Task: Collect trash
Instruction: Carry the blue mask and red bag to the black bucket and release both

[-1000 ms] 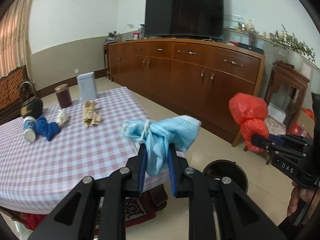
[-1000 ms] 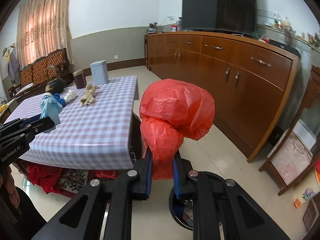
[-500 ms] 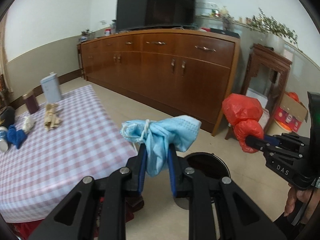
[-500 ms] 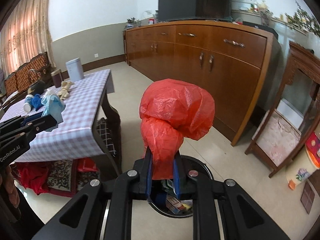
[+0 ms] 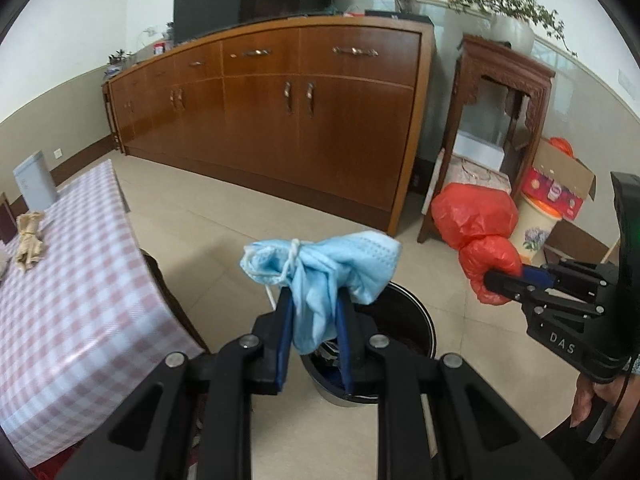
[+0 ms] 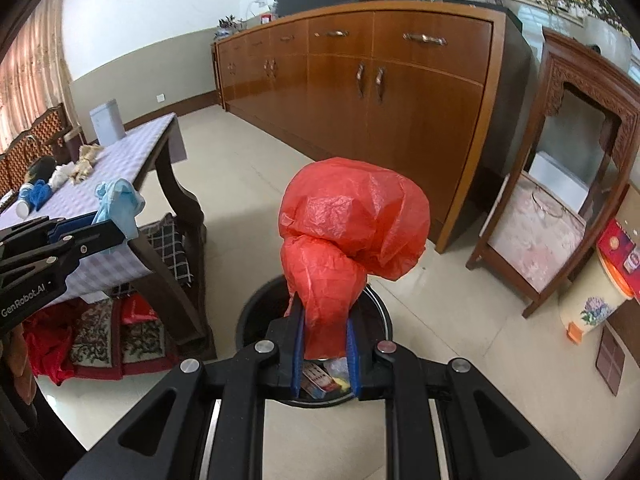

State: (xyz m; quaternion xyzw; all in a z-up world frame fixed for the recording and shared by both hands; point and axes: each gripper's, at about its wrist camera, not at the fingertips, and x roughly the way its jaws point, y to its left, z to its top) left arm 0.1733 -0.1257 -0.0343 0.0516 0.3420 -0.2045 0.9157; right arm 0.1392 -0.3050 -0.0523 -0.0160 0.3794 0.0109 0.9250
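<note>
Bin on the floor right of the surface, sideboard behind. Left tool with mask and right tool with bag both above the bin, right tool right of left.

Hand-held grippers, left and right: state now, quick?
Left hand-held gripper: closed on the blue face mask.
Right hand-held gripper: closed on the red plastic bag.

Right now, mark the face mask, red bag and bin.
face mask [image 5: 352,260], left wrist view, pleated blue body
red bag [image 6: 352,216], right wrist view, upper bulge
bin [image 6: 250,312], right wrist view, left rim
</note>
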